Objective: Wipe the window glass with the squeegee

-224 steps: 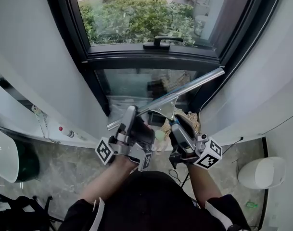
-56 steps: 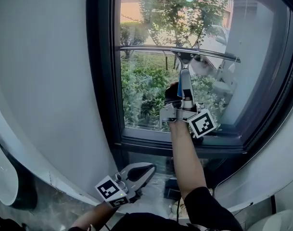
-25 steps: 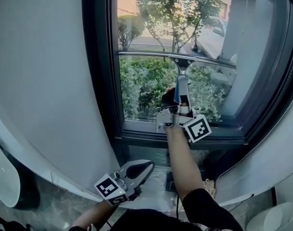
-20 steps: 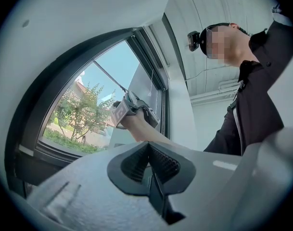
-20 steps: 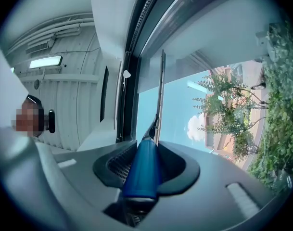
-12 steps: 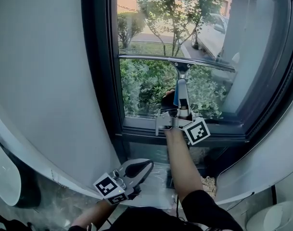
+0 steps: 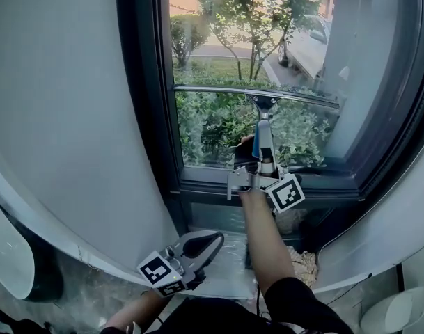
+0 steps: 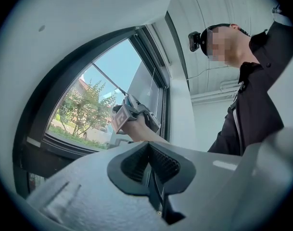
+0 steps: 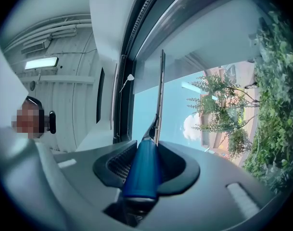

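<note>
- Pinching the squeegee (image 7: pixel 259 97) by its blue handle, the right gripper (image 7: pixel 262 160) holds its blade across the window glass (image 7: pixel 212 54), nearly edge to edge.
- Only the left gripper view shows the left gripper (image 8: pixel 148 170) pressed together, empty, below that glass.

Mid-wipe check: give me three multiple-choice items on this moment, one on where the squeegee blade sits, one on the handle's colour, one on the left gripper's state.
1. Where is the blade of the squeegee?
A. across the glass
B. on the floor
C. on the wall

2. What colour is its handle?
A. red
B. blue
C. yellow

3. The left gripper is:
A. shut on a cloth
B. wide open
C. shut, empty

Answers: A, the blade spans the pane in the head view. B, a blue handle sits between the jaws of the right gripper. C, its jaws meet with nothing between them.
</note>
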A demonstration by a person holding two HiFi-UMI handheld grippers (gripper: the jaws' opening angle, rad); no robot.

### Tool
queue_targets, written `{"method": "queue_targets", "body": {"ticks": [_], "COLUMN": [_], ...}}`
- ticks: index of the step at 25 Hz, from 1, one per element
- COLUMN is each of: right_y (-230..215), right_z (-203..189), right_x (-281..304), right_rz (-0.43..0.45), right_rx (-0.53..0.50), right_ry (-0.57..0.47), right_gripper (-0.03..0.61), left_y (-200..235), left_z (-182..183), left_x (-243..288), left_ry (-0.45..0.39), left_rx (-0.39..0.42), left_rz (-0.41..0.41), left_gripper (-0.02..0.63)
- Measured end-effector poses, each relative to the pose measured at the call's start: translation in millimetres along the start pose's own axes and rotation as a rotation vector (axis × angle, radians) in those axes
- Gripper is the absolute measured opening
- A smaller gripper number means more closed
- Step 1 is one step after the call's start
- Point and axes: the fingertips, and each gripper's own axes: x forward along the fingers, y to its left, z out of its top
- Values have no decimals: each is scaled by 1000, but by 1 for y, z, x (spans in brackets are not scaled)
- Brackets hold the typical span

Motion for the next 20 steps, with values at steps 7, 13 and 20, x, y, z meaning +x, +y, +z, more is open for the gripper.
{"method": "queue_targets", "body": {"ticks": [7,13,20], "right_y": [-7,-11,-16], "right_z": [-5,-6,-5], "right_x": [-12,-24,-37], "right_rz": [-23,-36,-54], "right_rx": [0,3,8], "right_ry": [11,22,30], "right_gripper": [133,133,133], "left_y": [3,5,1], "left_z": [-3,-8,-9], "left_x": [-4,-4,0], "left_ry": [12,10,-10], "left_rx": [-18,3,-7], "left_rz": [2,14,14], "left_gripper": [-5,-5,-5]}}
